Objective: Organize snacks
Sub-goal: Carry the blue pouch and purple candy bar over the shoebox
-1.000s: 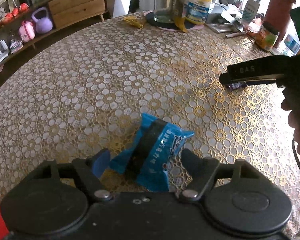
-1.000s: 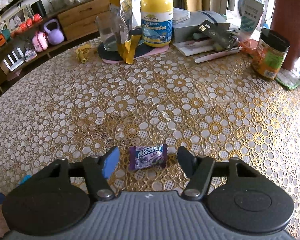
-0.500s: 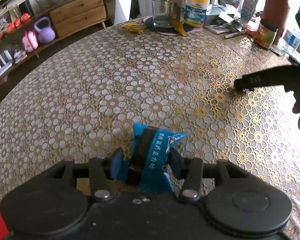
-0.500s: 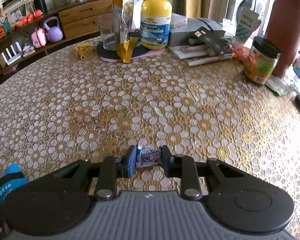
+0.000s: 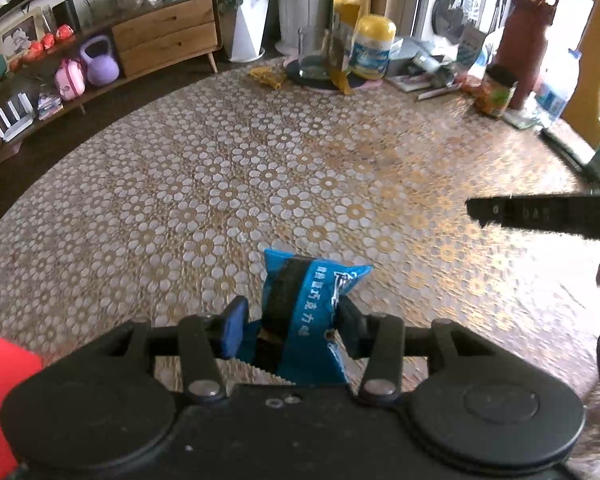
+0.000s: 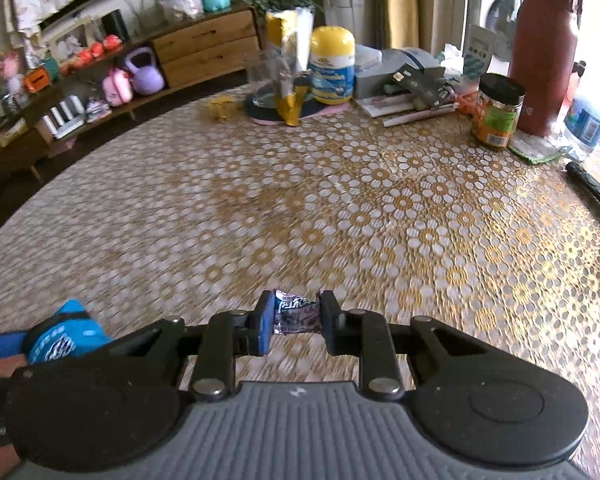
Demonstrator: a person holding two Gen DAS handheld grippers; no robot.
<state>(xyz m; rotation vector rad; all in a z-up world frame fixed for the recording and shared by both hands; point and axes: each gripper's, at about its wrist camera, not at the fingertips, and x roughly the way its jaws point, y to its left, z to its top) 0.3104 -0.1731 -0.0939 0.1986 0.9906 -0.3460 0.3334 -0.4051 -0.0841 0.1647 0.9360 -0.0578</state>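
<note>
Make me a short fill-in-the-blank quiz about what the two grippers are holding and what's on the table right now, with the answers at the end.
1. The left gripper is shut on a snack packet whose wrapper is ____.
2. The right gripper pinches a small ____ candy.
3. The tub at the far edge of the table has a ____ lid.
4. The jar beside the tall red bottle has a ____ lid.

Answers: blue; purple; yellow; black
</note>
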